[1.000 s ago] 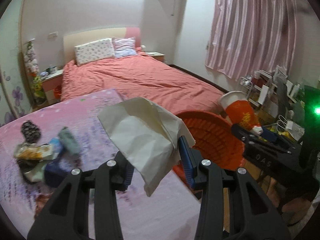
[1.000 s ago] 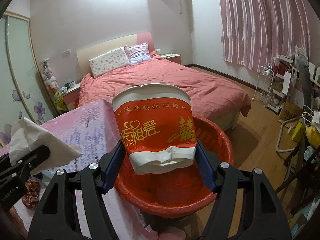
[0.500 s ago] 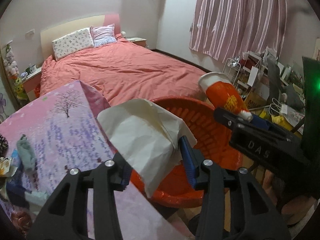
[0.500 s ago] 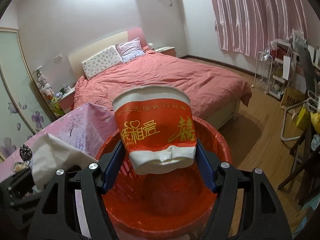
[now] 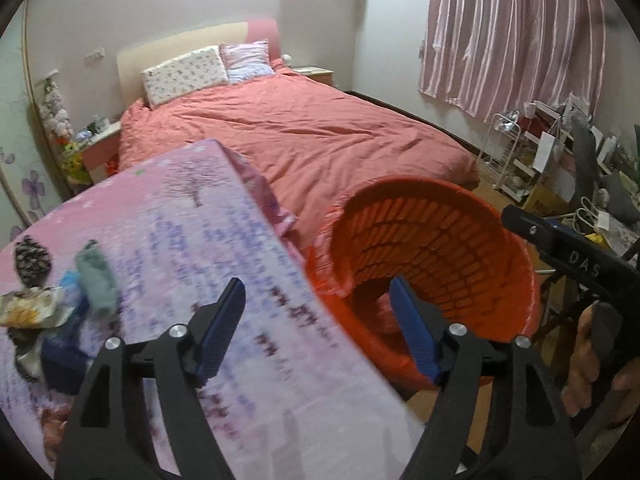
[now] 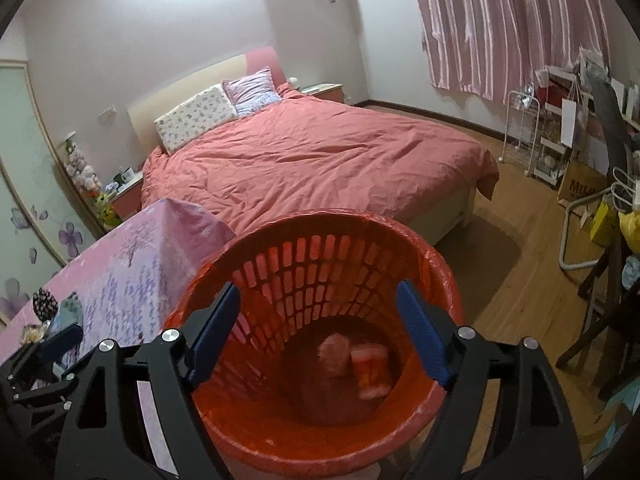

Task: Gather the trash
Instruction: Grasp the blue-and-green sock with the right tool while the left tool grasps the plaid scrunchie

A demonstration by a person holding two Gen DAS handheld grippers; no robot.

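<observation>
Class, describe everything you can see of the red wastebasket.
The red wastebasket is round, of plastic by its look, with latticed slotted walls and a thin red bag folded over its rim. It stands upright on the wooden floor beside the pink-clothed table, near the foot of the bed. A red-and-white paper cup and a crumpled tissue lie inside.

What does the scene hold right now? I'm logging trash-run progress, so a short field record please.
bin: red basket beside the table's edge
in bin: red paper cup and a pale blurred piece at the bottom
left gripper: jaws opening, nothing between them
right gripper: jaws opening, empty, above the bin
left on table: wrappers and small items in a pile at its left edge
</observation>
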